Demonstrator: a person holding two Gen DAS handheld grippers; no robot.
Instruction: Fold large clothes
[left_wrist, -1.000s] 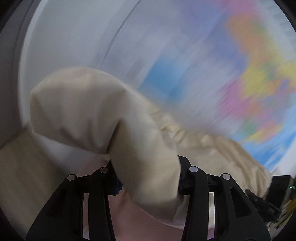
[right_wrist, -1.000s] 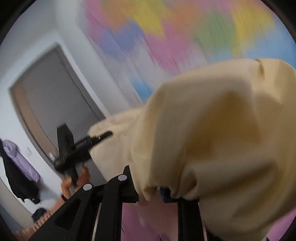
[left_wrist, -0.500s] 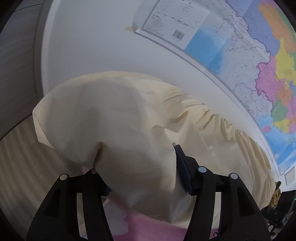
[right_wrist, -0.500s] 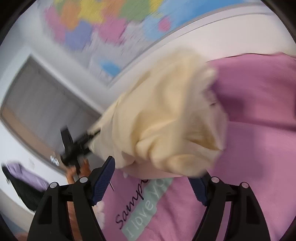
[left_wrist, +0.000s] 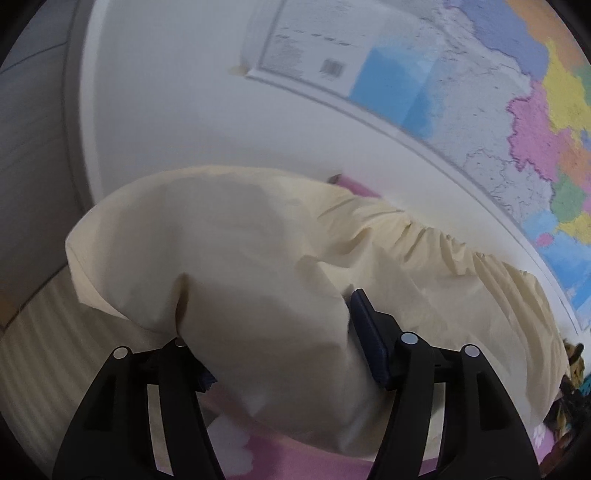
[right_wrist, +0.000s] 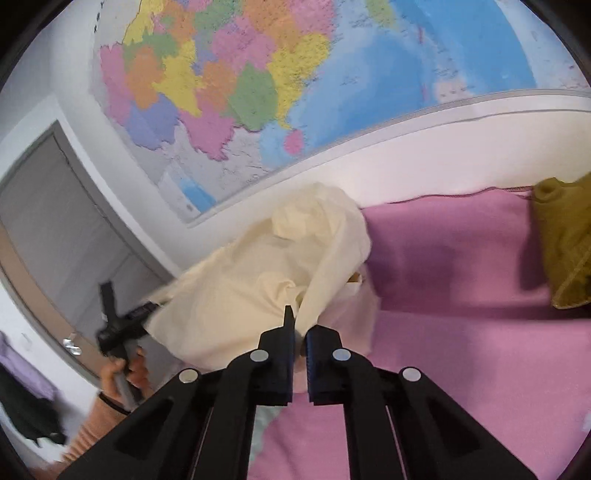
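Observation:
A large cream garment (left_wrist: 258, 251) hangs between my two grippers above a pink bed cover (right_wrist: 461, 332). In the left wrist view my left gripper (left_wrist: 280, 339) has its jaws wide apart with a thick bunch of the cream cloth lying between them and draping over the left finger. In the right wrist view my right gripper (right_wrist: 300, 325) is shut on an edge of the cream garment (right_wrist: 258, 295), which stretches away to the left towards the other gripper (right_wrist: 122, 325) held in a hand.
A coloured wall map (right_wrist: 295, 74) hangs on the white wall behind the bed. An olive-yellow garment (right_wrist: 565, 251) lies on the pink cover at the right. A grey door (right_wrist: 55, 229) is at the left, with dark clothes hanging beside it.
My right gripper has closed from wide open to shut on the cloth's edge, and the cloth has dropped lower over the bed. My left gripper's jaws have stayed apart with cloth between them.

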